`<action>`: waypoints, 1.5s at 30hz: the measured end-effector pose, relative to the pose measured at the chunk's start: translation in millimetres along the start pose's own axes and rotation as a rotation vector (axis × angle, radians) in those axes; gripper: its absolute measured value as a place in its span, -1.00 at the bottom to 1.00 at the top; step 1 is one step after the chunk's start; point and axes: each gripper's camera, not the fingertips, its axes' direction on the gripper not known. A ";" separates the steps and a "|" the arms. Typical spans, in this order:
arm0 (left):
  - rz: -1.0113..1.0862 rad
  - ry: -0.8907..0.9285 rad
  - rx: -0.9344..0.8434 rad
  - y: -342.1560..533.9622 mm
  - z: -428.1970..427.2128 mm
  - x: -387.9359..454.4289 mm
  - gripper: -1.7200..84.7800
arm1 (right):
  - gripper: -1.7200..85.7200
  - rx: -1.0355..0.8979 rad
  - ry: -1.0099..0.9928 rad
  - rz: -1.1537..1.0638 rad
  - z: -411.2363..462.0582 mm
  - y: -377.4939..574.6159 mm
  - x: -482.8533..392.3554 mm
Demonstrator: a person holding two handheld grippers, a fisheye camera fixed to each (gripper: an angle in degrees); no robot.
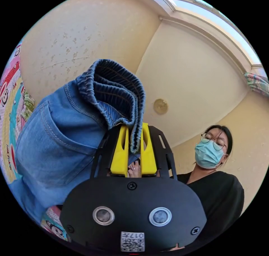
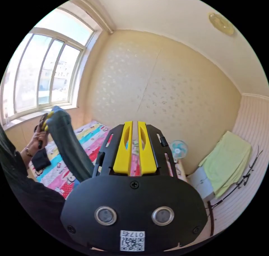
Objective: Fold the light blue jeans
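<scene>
The light blue jeans are lifted in the air, their ribbed waistband bunched above my left gripper. Its yellow jaws are shut on the waistband edge, and the back pocket and legs hang away to the left. In the right gripper view the same jeans droop from the left gripper, held up in a hand over the bed. My right gripper has its yellow jaws shut with only a thin slit and nothing between them, well apart from the jeans.
A bed with a colourful cartoon sheet lies below. A small fan stands beyond it, and a green cloth covers a box by the wall. Windows are at the left. The person stands close.
</scene>
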 end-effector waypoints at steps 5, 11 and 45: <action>-0.153 -0.097 -0.027 91.7 91.8 -84.4 -0.81 | -0.67 -0.144 -0.416 -0.093 65.3 41.0 -89.7; -0.164 -0.150 -0.096 167.3 156.9 -129.1 -0.81 | -0.67 -0.163 -0.493 -0.120 96.4 58.3 -126.3; -0.388 -0.149 -0.182 326.2 292.4 -323.1 -0.41 | -0.91 -0.232 -1.462 0.150 143.7 43.5 39.0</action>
